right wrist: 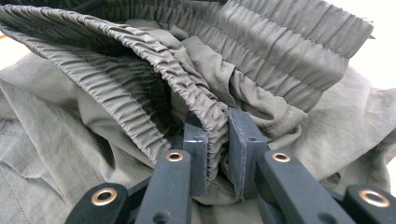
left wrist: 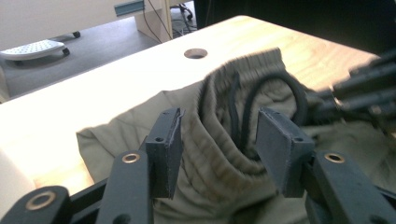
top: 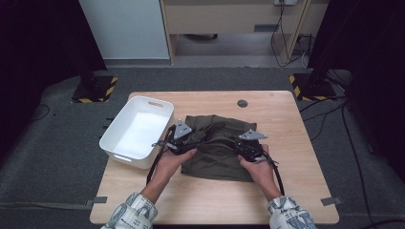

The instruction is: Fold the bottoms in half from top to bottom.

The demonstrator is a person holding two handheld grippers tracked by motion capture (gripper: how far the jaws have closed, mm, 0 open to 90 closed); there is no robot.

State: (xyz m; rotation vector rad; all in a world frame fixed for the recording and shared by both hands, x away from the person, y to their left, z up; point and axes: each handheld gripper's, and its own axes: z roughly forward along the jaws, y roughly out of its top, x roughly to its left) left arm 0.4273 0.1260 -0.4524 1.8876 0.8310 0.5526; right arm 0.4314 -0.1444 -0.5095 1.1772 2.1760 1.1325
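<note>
High view, left to right: white bin point(top: 136, 131) sat at the table's point(top: 286, 124) left edge with nothing in it, just beside my left claw point(top: 180, 141). Olive shorts point(top: 215, 150) lay mid-table, between both hands, long side running left-right. In the left gripper view my left claw point(left wrist: 219, 140) stood released, waistband point(left wrist: 224, 158) bunched in the gap, pads off it. In the right gripper view my right claw point(right wrist: 215, 149) was clenched on the waistband point(right wrist: 212, 121) edge. I judged the left claw nearer the bin.
</note>
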